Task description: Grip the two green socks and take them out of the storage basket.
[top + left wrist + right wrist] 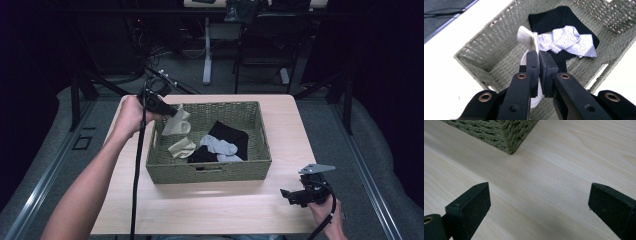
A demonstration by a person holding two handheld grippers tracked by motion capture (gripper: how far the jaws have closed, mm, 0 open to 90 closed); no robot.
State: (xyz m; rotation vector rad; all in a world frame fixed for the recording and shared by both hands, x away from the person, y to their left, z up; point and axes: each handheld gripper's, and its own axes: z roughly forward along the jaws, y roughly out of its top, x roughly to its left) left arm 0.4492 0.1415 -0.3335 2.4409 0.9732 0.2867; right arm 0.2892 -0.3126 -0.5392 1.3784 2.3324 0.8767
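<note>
A person at a pale wooden worktop [210, 205] works two hand-held grippers around a woven green basket [210, 171] that sits at the centre of the surface. The left gripper [173, 112], at about ten o'clock from the basket's middle, reaches over the left wall with its jaws clamped on a cream sock [178, 123], which hangs lifted above the basket floor; in the left gripper view the cream sock [529, 40] is pinched between the two black pads, its ribbed cuff standing up beyond them. A second cream sock [181, 147] lies on the basket floor just below. A black garment [231, 135] is spread in the middle of the basket, with a light grey sock [219, 146] crumpled on top of it. The right gripper [287, 195] rests low at about four o'clock, well apart from the basket near the worktop's front right corner, held by the person's right hand [327, 214]. Its jaws stand wide apart with bare wood between them, and a basket corner [507, 135] shows beyond.
</note>
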